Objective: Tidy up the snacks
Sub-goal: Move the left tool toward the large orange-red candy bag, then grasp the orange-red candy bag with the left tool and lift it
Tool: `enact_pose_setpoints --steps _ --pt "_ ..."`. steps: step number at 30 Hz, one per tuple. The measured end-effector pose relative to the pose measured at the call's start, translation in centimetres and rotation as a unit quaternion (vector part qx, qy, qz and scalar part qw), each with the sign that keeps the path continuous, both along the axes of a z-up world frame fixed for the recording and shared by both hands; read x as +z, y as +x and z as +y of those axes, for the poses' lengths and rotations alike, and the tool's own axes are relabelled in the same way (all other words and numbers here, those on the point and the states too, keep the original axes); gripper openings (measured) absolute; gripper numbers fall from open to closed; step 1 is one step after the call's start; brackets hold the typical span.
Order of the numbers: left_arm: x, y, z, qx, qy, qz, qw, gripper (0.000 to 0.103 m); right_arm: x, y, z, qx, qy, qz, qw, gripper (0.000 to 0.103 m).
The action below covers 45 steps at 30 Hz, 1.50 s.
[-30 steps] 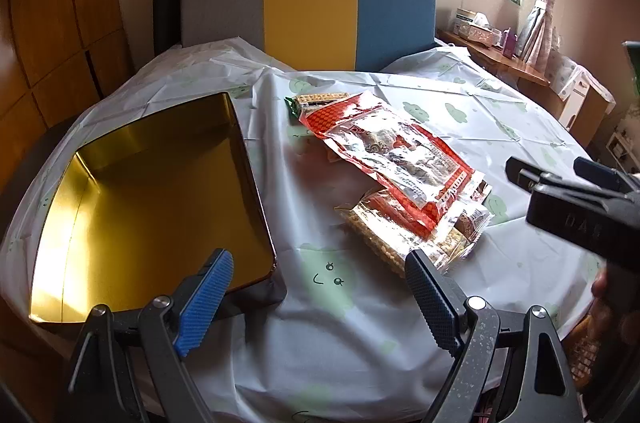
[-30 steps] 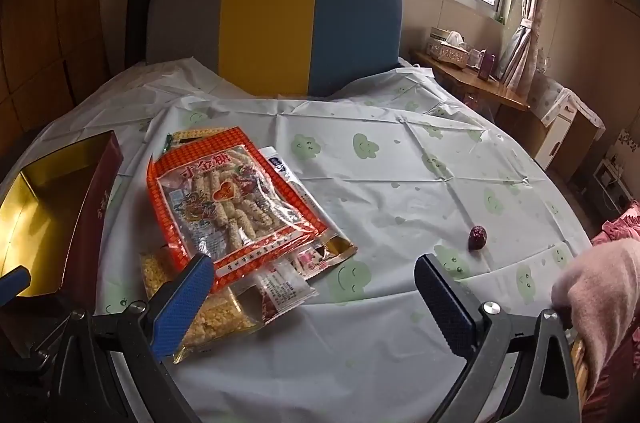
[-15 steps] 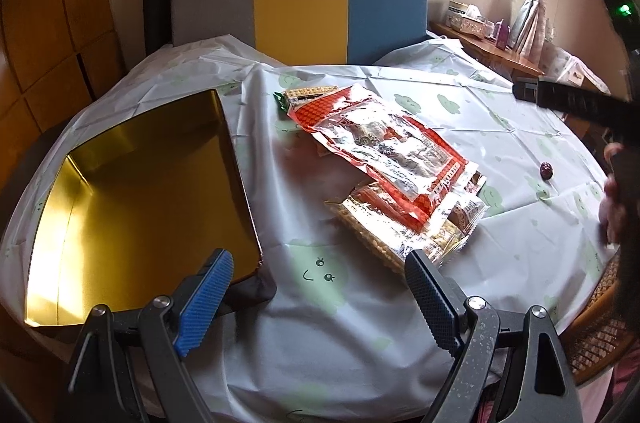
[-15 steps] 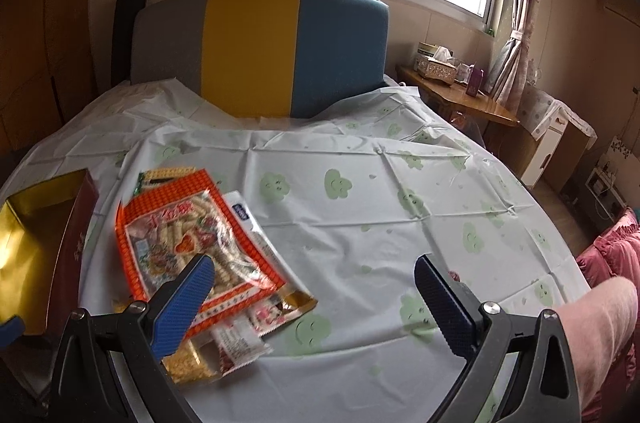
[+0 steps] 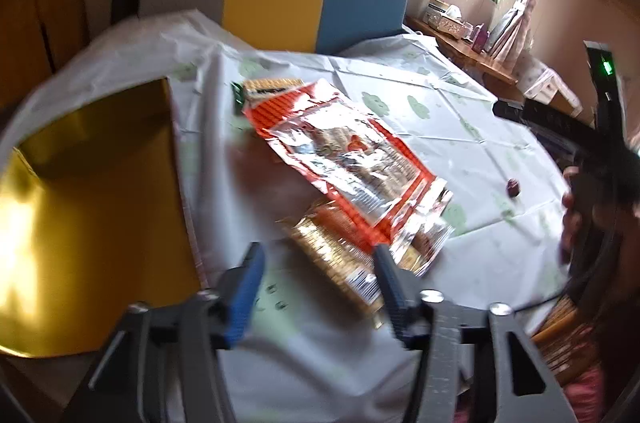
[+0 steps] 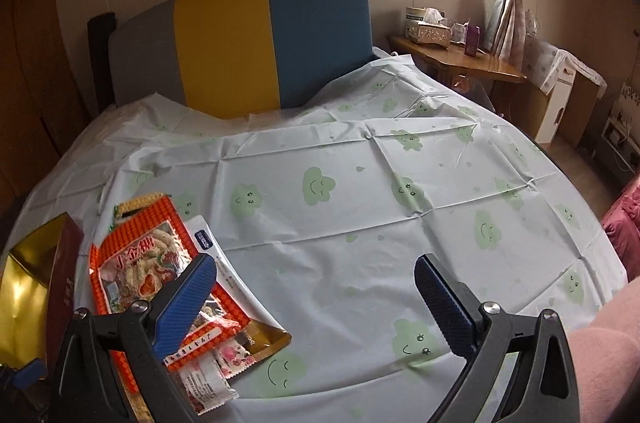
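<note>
Evidently, the first pick is being set up: the left gripper [image 5: 316, 279] is aimed at the snack pile, its fingers closing with nothing between them yet. The right gripper [image 6: 316, 299] is held with fingers wide apart, empty. The orange packet [image 5: 348, 159] — glossy, crinkled — lies mid-frame atop a clear biscuit pack [image 5: 340, 255], right of the gold box [image 5: 92, 215] (open). A lower reach seems needed next.

Left gripper [image 5: 316, 279] jaws closing, empty — right gripper [image 6: 316, 297] swung away from the snack packets [image 6: 160, 279].
</note>
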State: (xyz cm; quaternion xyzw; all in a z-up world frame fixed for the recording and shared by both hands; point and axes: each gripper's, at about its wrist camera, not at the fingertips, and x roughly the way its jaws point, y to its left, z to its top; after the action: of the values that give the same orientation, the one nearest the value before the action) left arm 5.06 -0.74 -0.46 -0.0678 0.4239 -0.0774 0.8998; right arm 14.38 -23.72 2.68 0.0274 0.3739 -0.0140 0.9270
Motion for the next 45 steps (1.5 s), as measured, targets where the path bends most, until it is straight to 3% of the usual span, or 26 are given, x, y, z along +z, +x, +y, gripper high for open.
enact_pose_setpoints --steps 6,14,20,23,30,31,33,34,43,44,45 --pt "-0.9 3.0 -0.6 0.0 -0.056 0.041 0.9976 0.034 0.1 0.0 -0.5 -0.001 0.03 -0.002 1.0 0.101" --pt "-3.0 7.0 -0.9 0.032 -0.054 0.082 0.9947 0.034 0.2 0.4 -0.4 0.001 0.043 -0.004 0.999 0.101" --pt "-4.1 9.1 -0.7 0.044 -0.063 0.09 0.993 0.034 0.1 0.5 -0.5 0.002 0.053 -0.002 0.999 0.101" --pt "-4.4 9.5 -0.4 0.047 -0.069 0.09 0.9925 0.006 0.0 0.5 -0.3 0.005 0.052 0.0 0.999 0.101" --pt "-4.9 9.5 0.4 0.055 -0.088 0.092 0.9904 0.01 -0.2 0.6 0.3 0.008 0.032 0.0 0.999 0.101" --pt "-5.0 9.4 0.5 0.056 -0.087 0.092 0.9905 0.014 -0.2 0.6 0.2 0.008 0.034 0.002 0.999 0.101" --pt "-5.1 9.5 0.6 0.06 -0.088 0.093 0.9899 0.043 -0.4 0.7 0.1 0.008 0.039 0.008 0.999 0.101" --pt "-5.2 9.4 0.8 0.068 -0.089 0.093 0.9893 0.046 -0.4 0.8 0.1 0.008 0.037 0.009 0.999 0.101" --pt "-5.5 10.6 0.8 0.076 -0.112 0.098 0.9859 0.045 -0.9 1.0 0.5 0.014 0.031 0.023 0.999 0.101" --pt "-5.5 10.8 0.7 0.076 -0.114 0.098 0.9857 0.04 -0.9 1.0 0.7 0.015 0.029 0.025 0.999 0.101" --pt "-5.6 11.1 0.5 0.072 -0.117 0.095 0.9859 0.02 -1.0 1.0 0.8 0.017 0.027 0.027 0.999 0.101"
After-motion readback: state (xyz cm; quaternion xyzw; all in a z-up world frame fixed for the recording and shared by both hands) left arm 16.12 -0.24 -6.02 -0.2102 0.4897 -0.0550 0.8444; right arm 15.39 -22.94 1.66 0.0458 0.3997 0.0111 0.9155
